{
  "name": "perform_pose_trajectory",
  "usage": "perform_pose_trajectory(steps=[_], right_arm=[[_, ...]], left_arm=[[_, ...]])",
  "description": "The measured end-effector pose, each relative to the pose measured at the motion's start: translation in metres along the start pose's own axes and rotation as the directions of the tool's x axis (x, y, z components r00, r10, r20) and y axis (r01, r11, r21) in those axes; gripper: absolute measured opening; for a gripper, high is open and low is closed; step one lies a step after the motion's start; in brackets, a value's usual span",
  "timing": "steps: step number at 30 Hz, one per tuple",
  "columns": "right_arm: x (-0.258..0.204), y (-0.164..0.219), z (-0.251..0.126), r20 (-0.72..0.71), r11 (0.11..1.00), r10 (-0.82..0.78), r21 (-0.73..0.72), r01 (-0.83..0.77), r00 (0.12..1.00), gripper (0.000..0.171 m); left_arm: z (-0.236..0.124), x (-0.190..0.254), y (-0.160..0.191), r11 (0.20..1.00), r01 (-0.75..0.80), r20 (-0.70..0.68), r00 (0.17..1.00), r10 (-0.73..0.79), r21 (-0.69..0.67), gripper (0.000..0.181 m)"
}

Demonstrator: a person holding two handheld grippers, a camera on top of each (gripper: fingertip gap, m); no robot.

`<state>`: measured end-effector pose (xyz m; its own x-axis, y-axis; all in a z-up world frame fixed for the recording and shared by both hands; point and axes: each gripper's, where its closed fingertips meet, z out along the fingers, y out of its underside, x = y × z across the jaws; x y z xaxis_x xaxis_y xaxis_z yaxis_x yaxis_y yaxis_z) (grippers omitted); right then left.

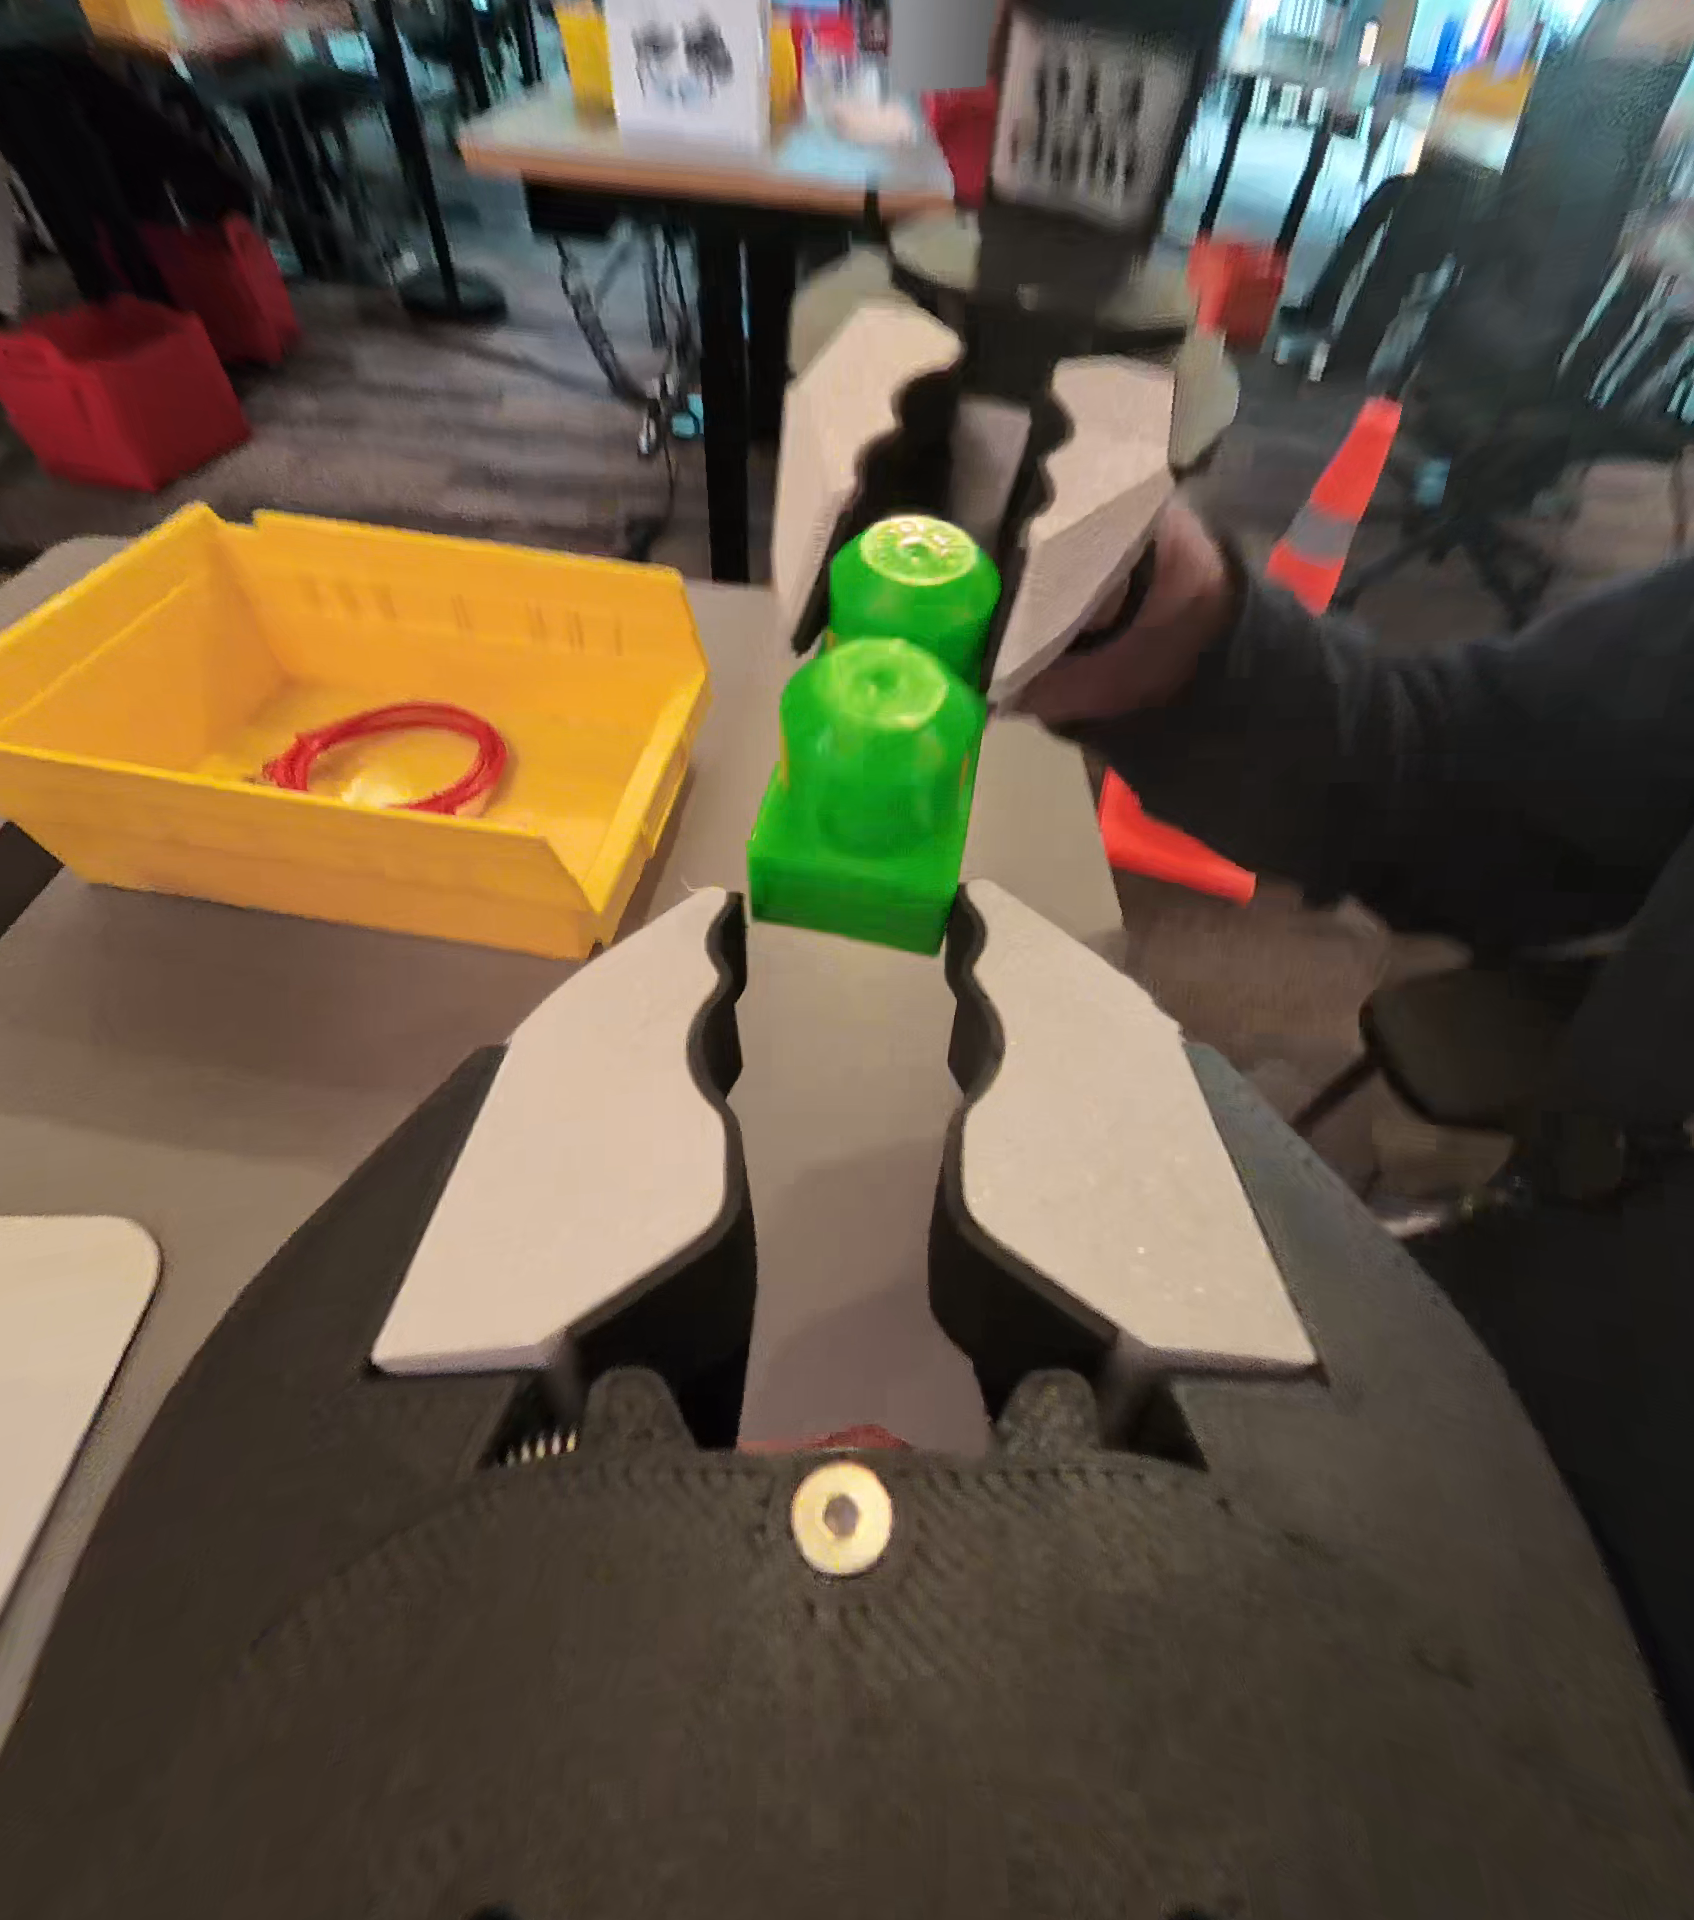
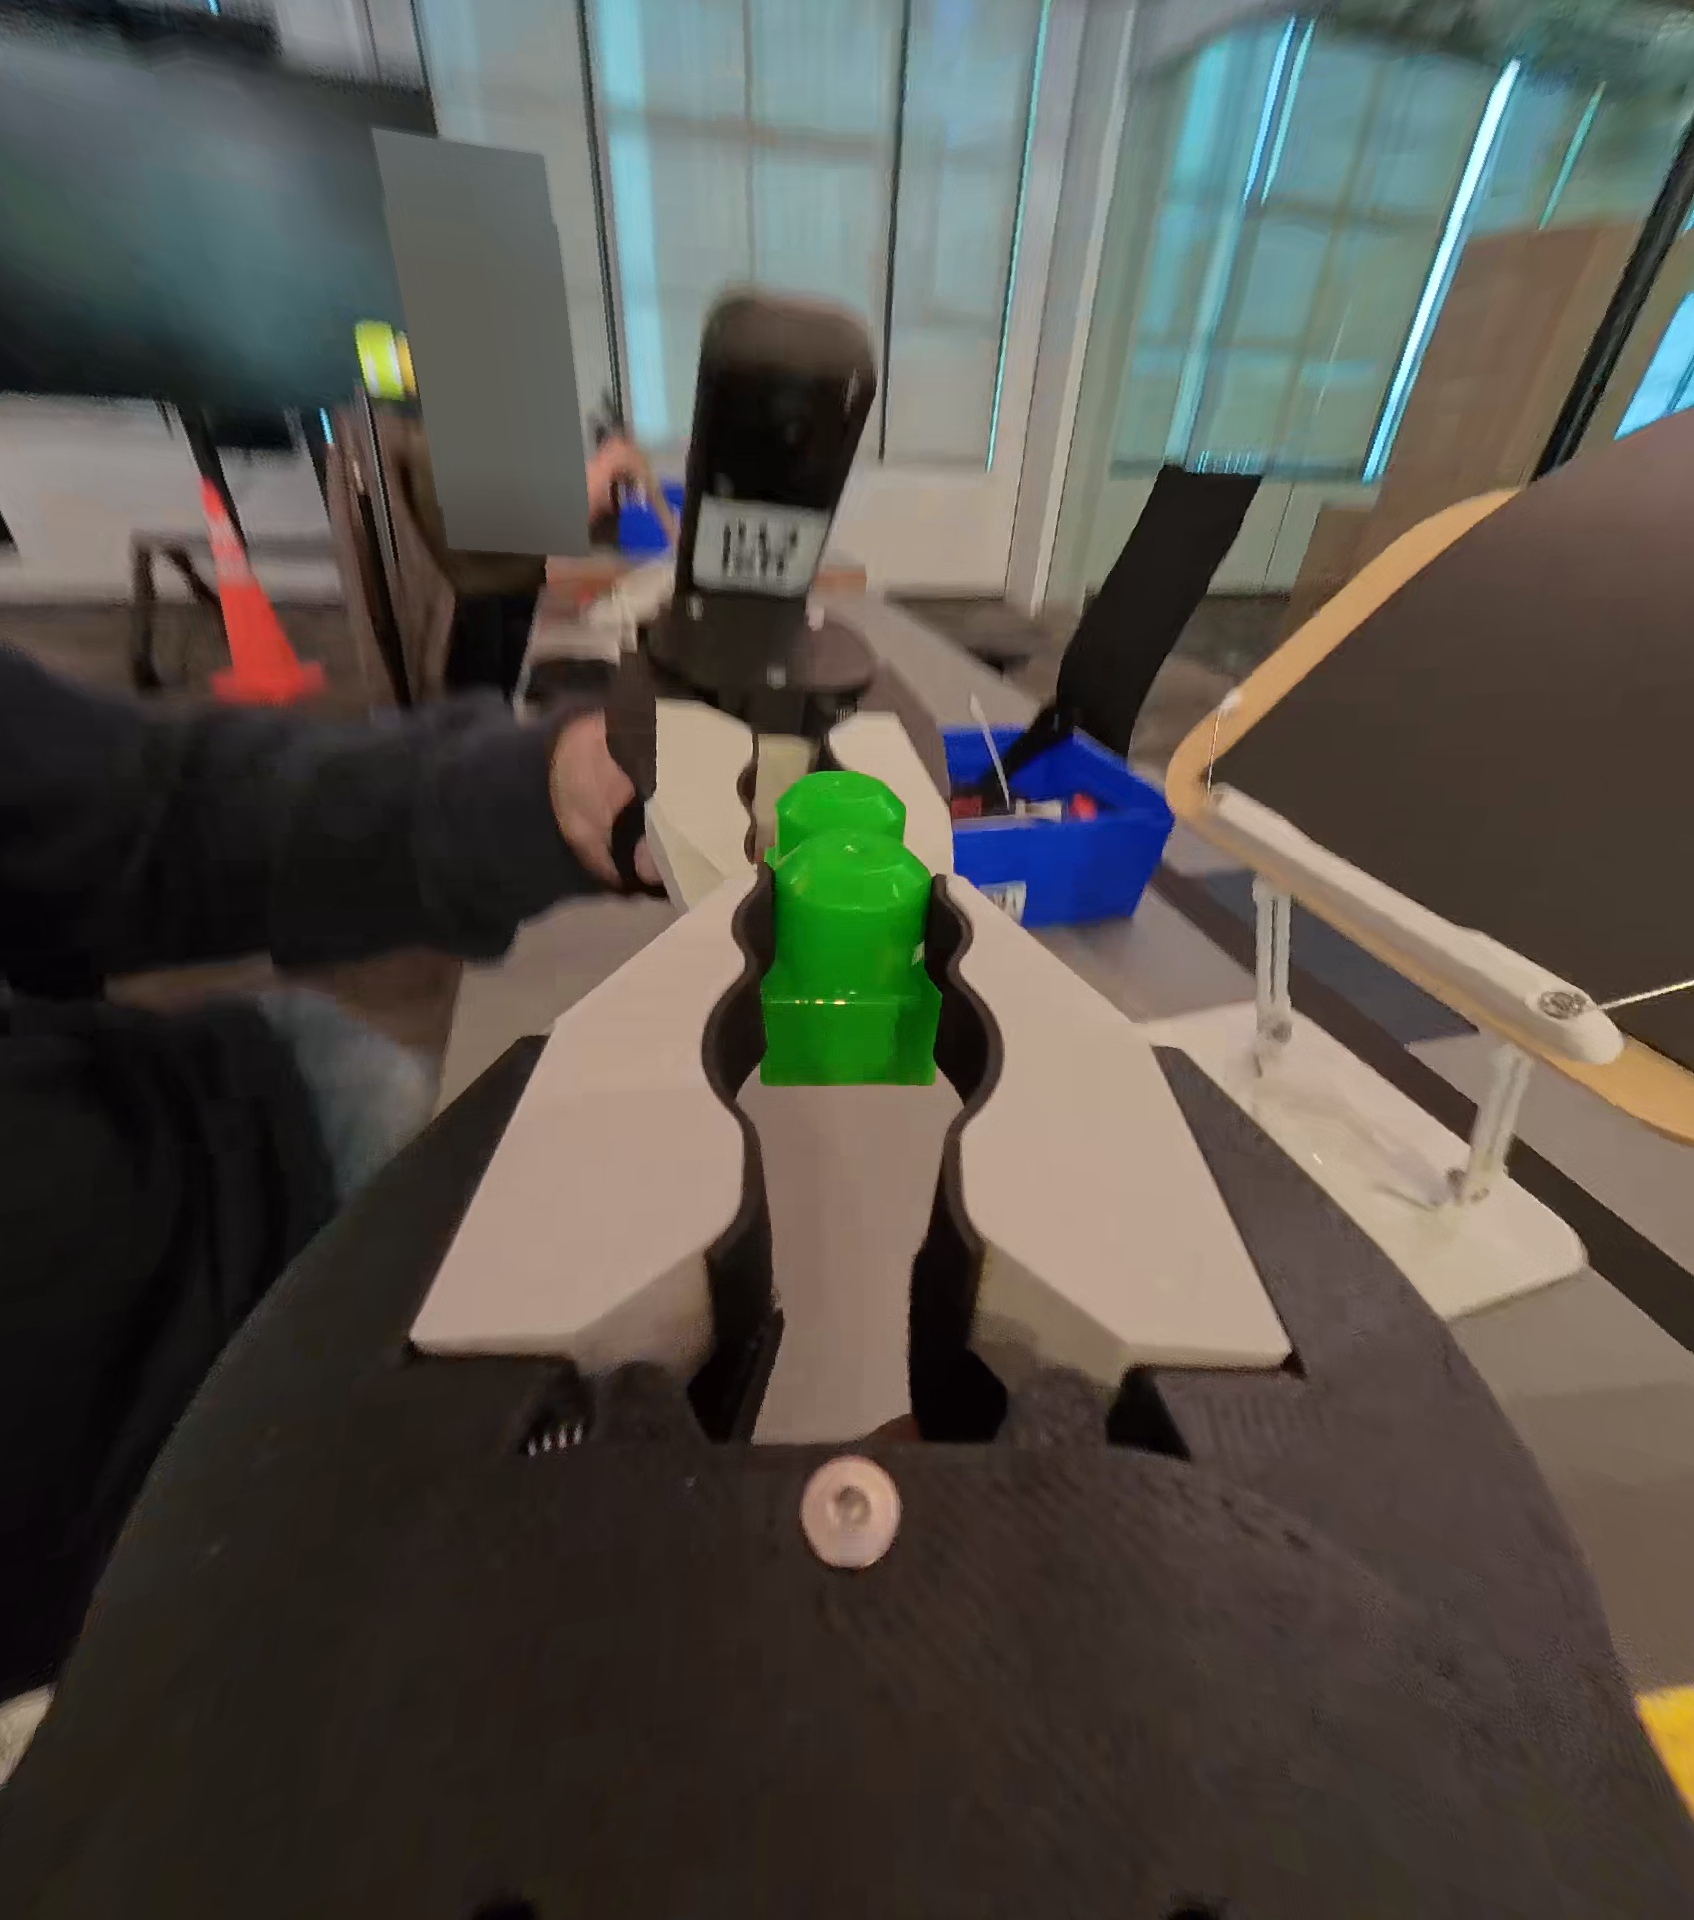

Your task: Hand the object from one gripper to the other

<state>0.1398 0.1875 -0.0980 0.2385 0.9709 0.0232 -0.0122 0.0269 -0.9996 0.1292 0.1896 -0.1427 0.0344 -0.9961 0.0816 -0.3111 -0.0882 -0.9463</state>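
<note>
A green two-stud toy brick (image 1: 864, 790) hangs in the air between both grippers; it also shows in the right wrist view (image 2: 848, 987). My right gripper (image 2: 848, 894) is shut on it, its fingers pressed on both sides. In the left wrist view the right gripper (image 1: 905, 655) holds the brick's far end. My left gripper (image 1: 848, 914) is open about as wide as the brick, its fingertips flanking the brick's near end. It faces the right gripper, and in the right wrist view the left gripper (image 2: 822, 831) sits behind the brick. Hands hold both grippers.
A yellow bin (image 1: 147, 769) with a red cable loop (image 1: 396, 753) stands on the grey table (image 1: 199, 1039) to the left. A blue bin (image 2: 1061, 862) and a white stand holding a dark board (image 2: 1394, 935) lie right. Orange cones (image 1: 1342, 499) stand on the floor. A dark sleeve (image 1: 1394, 727) crosses the right side. Tip to tip, the grippers are about 4 cm apart.
</note>
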Motion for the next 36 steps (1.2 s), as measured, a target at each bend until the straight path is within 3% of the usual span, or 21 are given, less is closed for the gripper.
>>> perform_pose_trajectory(steps=[5, 9, 14, 19, 25, 30, 32, 36], right_arm=[[0.001, -0.002, -0.006, 0.011, 0.977, 0.115, 0.178, -0.115, 0.993, 0.026], [0.002, 0.004, -0.008, 0.023, 0.959, 0.155, 0.236, -0.156, 0.988, 0.026], [0.001, 0.007, -0.009, 0.026, 0.95, 0.167, 0.264, -0.168, 0.986, 0.026], [-0.002, 0.004, -0.009, 0.042, 0.937, 0.179, 0.297, -0.183, 0.983, 0.026], [-0.002, 0.011, -0.007, 0.054, 0.922, 0.219, 0.315, -0.224, 0.974, 0.026], [0.001, 0.024, -0.009, 0.055, 0.933, 0.236, 0.268, -0.242, 0.97, 0.026], [0.003, 0.025, -0.012, 0.02, 0.953, 0.196, 0.231, -0.195, 0.98, 0.035], [-0.002, 0.016, -0.017, 0.014, 0.989, 0.054, 0.138, -0.056, 0.998, 0.033]], left_arm=[[0.004, 0.001, -0.012, 0.968, 0.09, -0.029, 0.996, -0.086, 0.236, 0.045], [-0.004, 0.005, -0.027, 0.909, 0.131, -0.077, 0.991, -0.109, 0.395, 0.034], [0.002, 0.006, -0.025, 0.918, 0.133, -0.068, 0.991, -0.115, 0.375, 0.036], [-0.002, 0.002, -0.025, 0.881, 0.18, -0.084, 0.984, -0.159, 0.438, 0.052], [0.005, 0.01, -0.031, 0.855, 0.179, -0.105, 0.984, -0.147, 0.486, 0.036], [0.008, 0.008, -0.028, 0.928, 0.105, -0.044, 0.994, -0.095, 0.359, 0.035], [0.009, 0.009, -0.025, 0.963, 0.048, -0.013, 0.999, -0.046, 0.264, 0.035], [0.01, 0.01, -0.018, 0.998, -0.05, 0.013, 0.999, 0.049, 0.047, 0.036]])
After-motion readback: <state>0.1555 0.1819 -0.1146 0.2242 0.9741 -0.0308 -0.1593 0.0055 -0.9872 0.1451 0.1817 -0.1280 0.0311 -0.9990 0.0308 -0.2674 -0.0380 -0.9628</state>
